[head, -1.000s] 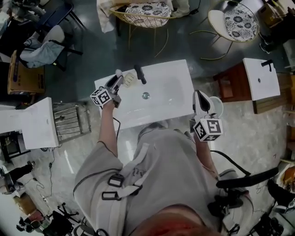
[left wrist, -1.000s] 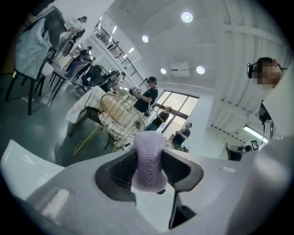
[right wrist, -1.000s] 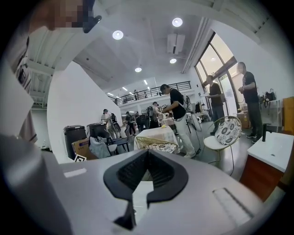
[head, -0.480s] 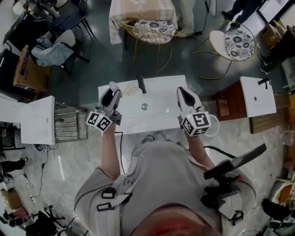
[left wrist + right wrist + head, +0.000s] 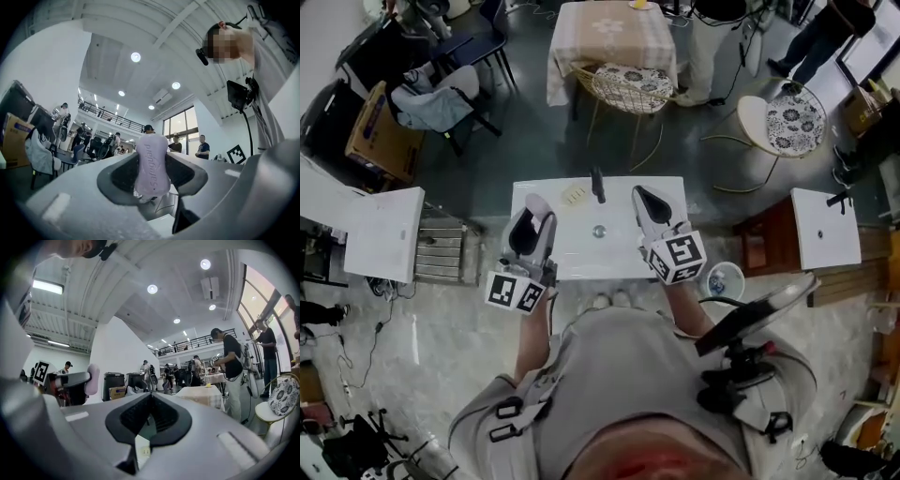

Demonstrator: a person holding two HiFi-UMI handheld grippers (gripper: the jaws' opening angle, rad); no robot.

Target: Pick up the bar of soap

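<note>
From the head view, the left gripper (image 5: 534, 208) stands over the sink's (image 5: 581, 255) front left edge and the right gripper (image 5: 645, 199) over its right half. Both tilt up and away from the basin, which suggests a lift is under way rather than a reach. The tap (image 5: 597, 184) and a small cream dish (image 5: 574, 194) sit at the back edge. In the left gripper view, the jaws are partly closed and clamp the lilac soap (image 5: 153, 164) by its broad faces. The bar stands on end against the ceiling, clear of the sink, so the pickup looks done. In the right gripper view, the jaws are together with nothing between them. This gripper is only standing by, and the soap shows off to its left. A second ago the left gripper was at the back left corner by the dish and the right hung off the front right corner. Since then the left has drawn back to the front left and the right has come in over the basin.
</note>
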